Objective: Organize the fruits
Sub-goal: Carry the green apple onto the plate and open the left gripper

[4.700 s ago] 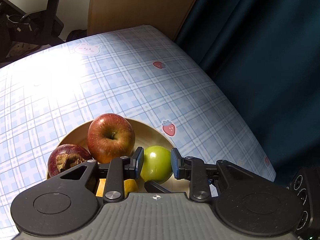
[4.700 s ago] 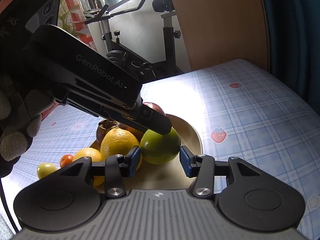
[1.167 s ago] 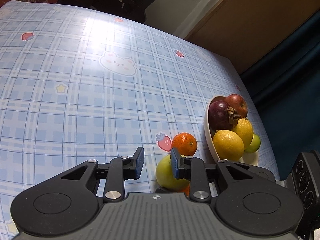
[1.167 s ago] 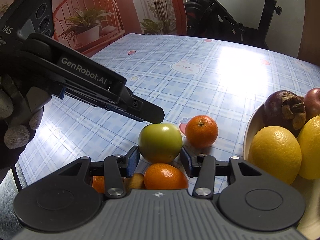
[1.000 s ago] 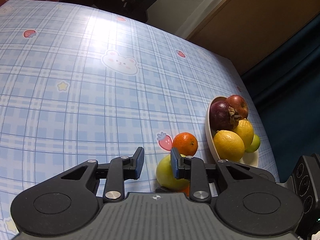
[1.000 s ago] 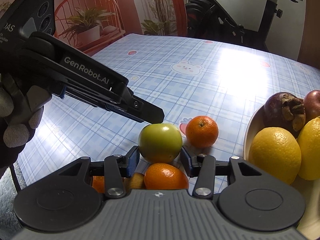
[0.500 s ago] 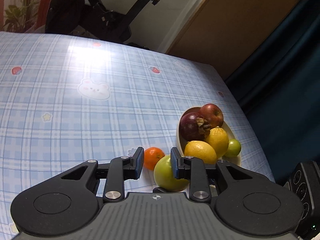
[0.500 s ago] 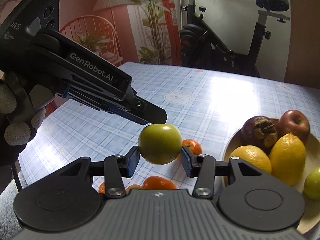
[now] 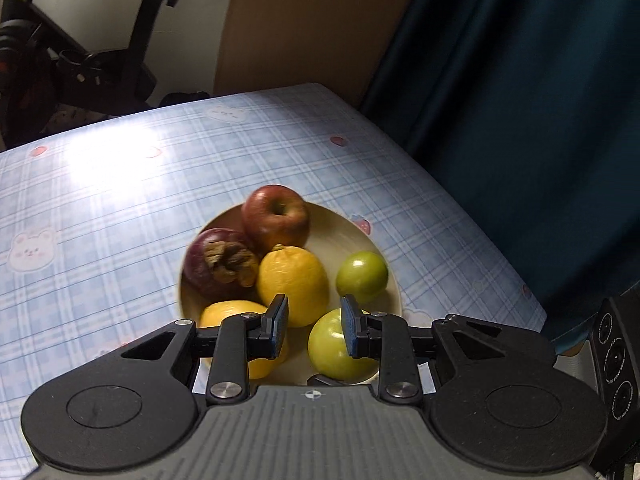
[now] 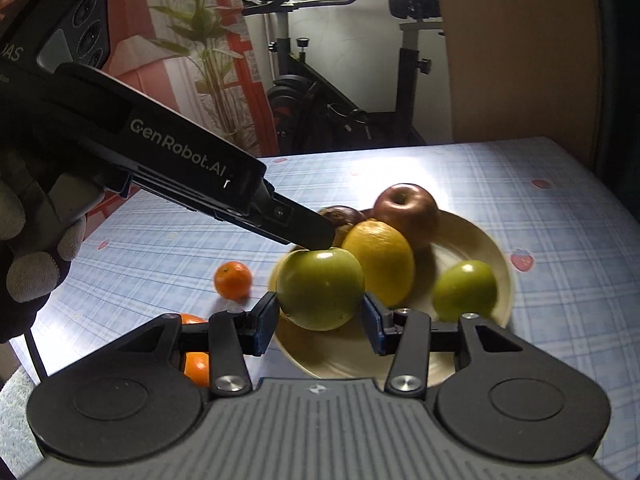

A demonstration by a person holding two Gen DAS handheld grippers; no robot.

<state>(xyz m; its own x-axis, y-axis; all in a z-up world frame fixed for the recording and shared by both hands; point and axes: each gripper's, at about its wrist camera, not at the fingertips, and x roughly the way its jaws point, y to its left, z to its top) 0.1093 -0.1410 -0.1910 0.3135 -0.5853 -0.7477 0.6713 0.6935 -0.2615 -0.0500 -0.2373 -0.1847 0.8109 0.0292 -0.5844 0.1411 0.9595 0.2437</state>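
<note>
My right gripper (image 10: pixel 316 320) is shut on a green fruit (image 10: pixel 320 292) and holds it above the near left rim of the cream bowl (image 10: pixel 472 232). In the left wrist view the same green fruit (image 9: pixel 332 352) shows low behind the right pad. My left gripper (image 9: pixel 312 326) stands narrowly open and empty over the bowl (image 9: pixel 340 220); seen from the right wrist, the left gripper's tip (image 10: pixel 316 240) rests right above the held fruit. In the bowl lie a red apple (image 9: pixel 276 216), a dark purple fruit (image 9: pixel 218 268), two yellow citrus (image 9: pixel 292 280) and a small green fruit (image 9: pixel 362 278).
One tangerine (image 10: pixel 233 280) lies on the blue checked tablecloth (image 10: pixel 560 280) left of the bowl, and two more tangerines (image 10: pixel 196 368) peek out under my right gripper. The table's edge and a dark curtain (image 9: pixel 520 120) are close to the right. An exercise bike (image 10: pixel 320 80) stands behind.
Both grippers rose and swung from the tangerines on the cloth towards the bowl. The green fruit came off the table in the right gripper and now hangs at the bowl's rim.
</note>
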